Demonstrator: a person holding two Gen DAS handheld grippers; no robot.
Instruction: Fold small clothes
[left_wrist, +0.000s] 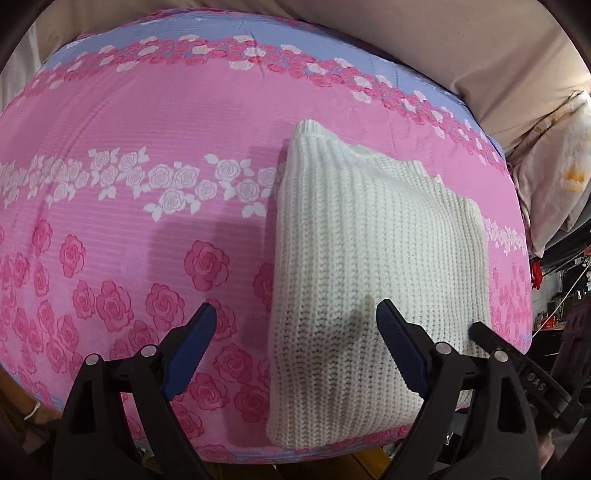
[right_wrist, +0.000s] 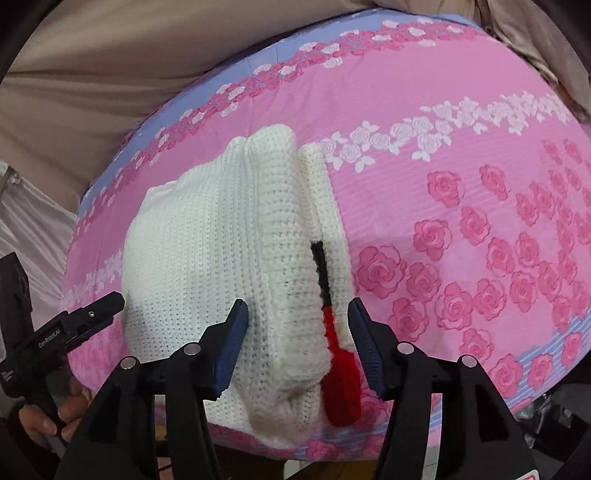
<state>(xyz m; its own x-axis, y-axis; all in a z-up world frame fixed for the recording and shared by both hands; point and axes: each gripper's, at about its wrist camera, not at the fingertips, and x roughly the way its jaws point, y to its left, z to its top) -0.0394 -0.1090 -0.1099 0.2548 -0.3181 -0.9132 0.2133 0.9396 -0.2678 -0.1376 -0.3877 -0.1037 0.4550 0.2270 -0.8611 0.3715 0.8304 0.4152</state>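
We keep our left gripper (left_wrist: 295, 336) wide open and our right gripper (right_wrist: 297, 332) open around the folded white sweater (right_wrist: 221, 240), lifting away gently.

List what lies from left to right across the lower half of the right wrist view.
Left gripper held by a hand → white knit sweater → black-and-red yarn tassel on the sweater's right side → pink rose-print bedsheet. The right gripper stands open around the sweater's folded edge.

Pink rose-print bedspread (left_wrist: 147, 110), beige cloth (left_wrist: 461, 48)
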